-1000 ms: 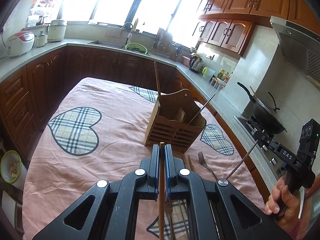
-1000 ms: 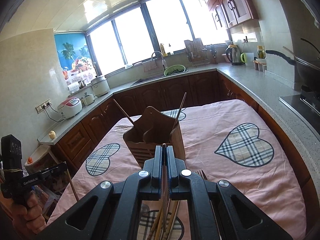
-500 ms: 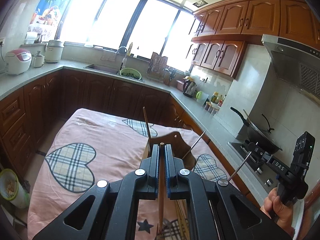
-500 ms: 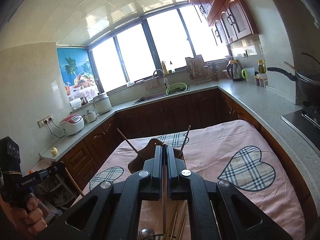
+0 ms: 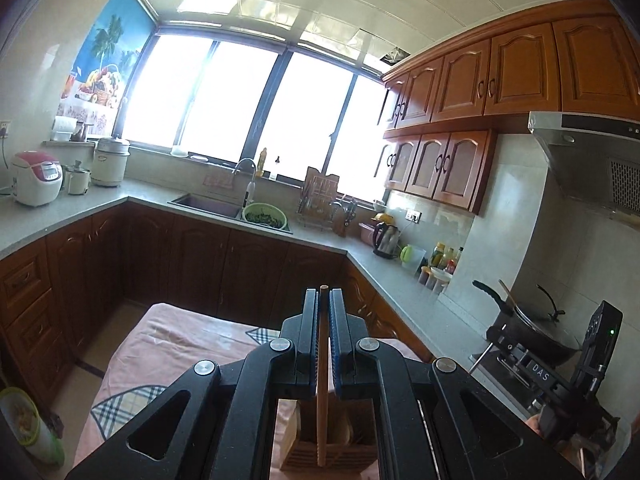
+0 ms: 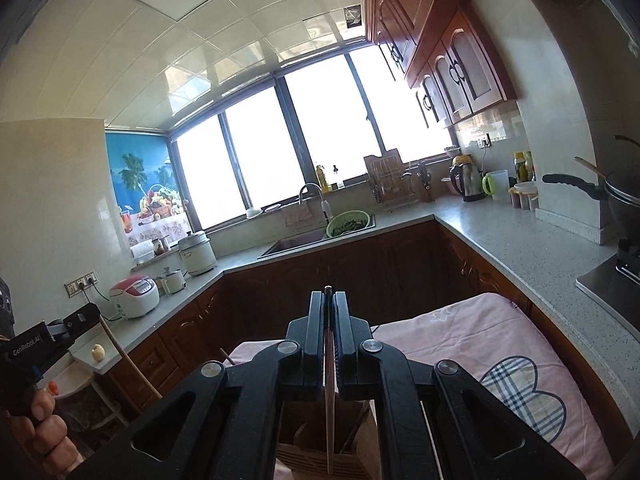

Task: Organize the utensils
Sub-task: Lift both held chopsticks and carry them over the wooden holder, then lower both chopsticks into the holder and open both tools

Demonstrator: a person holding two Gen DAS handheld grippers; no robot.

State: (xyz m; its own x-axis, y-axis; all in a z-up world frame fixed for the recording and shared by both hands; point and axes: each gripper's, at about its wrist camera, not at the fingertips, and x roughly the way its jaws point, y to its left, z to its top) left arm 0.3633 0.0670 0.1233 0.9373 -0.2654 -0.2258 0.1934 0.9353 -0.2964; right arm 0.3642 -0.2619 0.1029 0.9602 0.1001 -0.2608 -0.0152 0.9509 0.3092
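My left gripper (image 5: pixel 324 292) is shut on a light wooden chopstick (image 5: pixel 322 408) that hangs down toward the wooden utensil holder (image 5: pixel 340 454) below it. My right gripper (image 6: pixel 328 294) is shut on a thin dark chopstick (image 6: pixel 329 420) that hangs down over the same holder (image 6: pixel 312 446). Each gripper shows in the other's view: the right one at the far right (image 5: pixel 560 376), the left one at the far left (image 6: pixel 52 334) with its chopstick (image 6: pixel 128 364). Both grippers are tilted upward, so the table with loose utensils is mostly hidden.
The table carries a pink cloth with plaid hearts (image 6: pixel 492 340). Kitchen counters wrap around it, with a sink (image 5: pixel 208 205), a green bowl (image 5: pixel 265 216), a kettle (image 5: pixel 386 240) and a rice cooker (image 5: pixel 36 178). A wok (image 5: pixel 536 340) sits on the stove at right.
Both grippers have tilted up and come over the holder, which has slid from mid-frame to the bottom edge. The chopsticks now hang above its compartments. Both grips are unchanged.
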